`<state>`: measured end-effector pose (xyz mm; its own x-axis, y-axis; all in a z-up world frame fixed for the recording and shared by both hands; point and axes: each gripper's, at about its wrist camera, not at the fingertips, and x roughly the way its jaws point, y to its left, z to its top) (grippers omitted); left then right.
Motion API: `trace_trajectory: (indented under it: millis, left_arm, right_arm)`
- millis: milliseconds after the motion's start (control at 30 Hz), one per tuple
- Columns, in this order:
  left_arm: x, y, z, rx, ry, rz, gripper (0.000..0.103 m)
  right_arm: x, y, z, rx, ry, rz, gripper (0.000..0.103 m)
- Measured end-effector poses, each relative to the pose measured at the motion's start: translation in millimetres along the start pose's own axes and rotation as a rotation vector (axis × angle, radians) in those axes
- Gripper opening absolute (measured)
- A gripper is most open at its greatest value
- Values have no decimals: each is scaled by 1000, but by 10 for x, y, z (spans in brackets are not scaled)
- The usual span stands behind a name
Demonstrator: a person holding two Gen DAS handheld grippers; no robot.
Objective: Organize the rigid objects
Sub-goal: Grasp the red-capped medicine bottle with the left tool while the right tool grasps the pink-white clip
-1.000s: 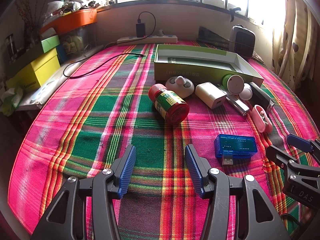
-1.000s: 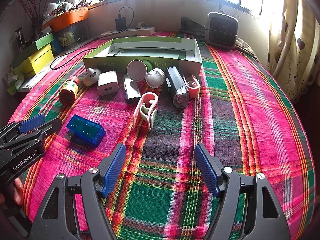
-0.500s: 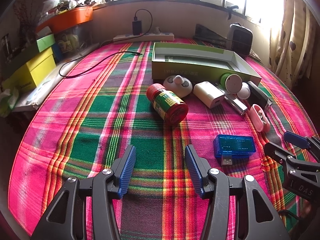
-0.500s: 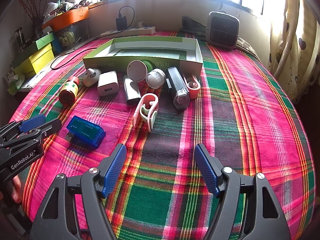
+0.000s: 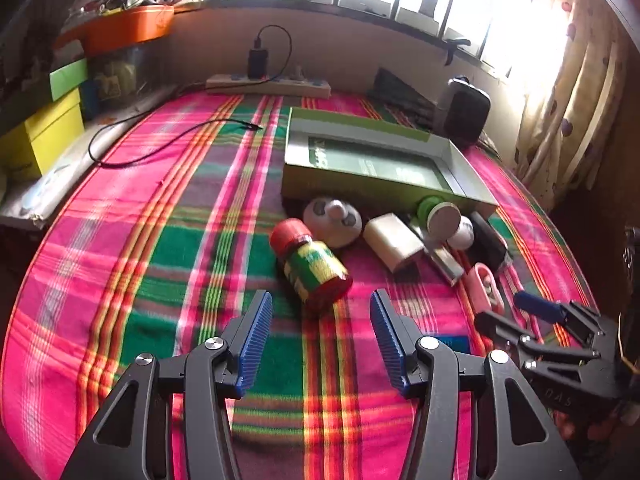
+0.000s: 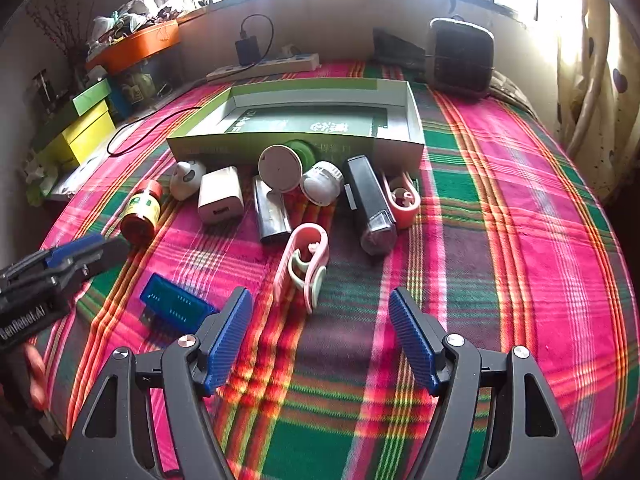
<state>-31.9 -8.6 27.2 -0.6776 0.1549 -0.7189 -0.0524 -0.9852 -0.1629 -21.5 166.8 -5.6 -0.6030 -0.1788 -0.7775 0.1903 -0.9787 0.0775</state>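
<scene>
The left tool (image 5: 320,340) has moved forward since one second ago: the red-capped bottle (image 5: 310,266), which lay well ahead of it before, is now just in front of its blue pads (image 5: 256,336). Its fingers stand wide apart and hold nothing. The bottle lies on its side on the plaid cloth (image 5: 160,240), in the same place as before, near the left front corner of the green box (image 5: 372,160).

The right tool (image 6: 320,340) has also come closer to the objects. The pink clip (image 6: 304,264), earlier well ahead of it, now lies just before the gap between its fingers, which are wide open and empty. The blue USB module (image 6: 174,308) is now beside the left pad of this tool; in the left wrist view it is mostly hidden behind the left tool.

The other things have not moved. Along the front wall of the green box lie the white round piece (image 6: 186,178), the white charger (image 6: 220,200), the silver block (image 6: 272,212), the white disc (image 6: 280,168), the white cap (image 6: 322,182), the black device (image 6: 370,204) and a second pink clip (image 6: 404,200). The inside of the box holds none of these objects.
</scene>
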Motion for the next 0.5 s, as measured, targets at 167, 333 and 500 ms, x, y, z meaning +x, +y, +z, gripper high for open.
trace_trajectory:
  millis: [167,333,500]
  left_arm:
    - [148,-4,144,-3,29,25,51]
    - [254,15,206,-10,45,47,51]
    - [321,38,221,4,60,76,51]
  right_arm:
    - [69,11,68,-6,12,-5,71]
    - [135,5,135,-12,26,-13,71]
    - [171,-23,172,-11,30,-31,71]
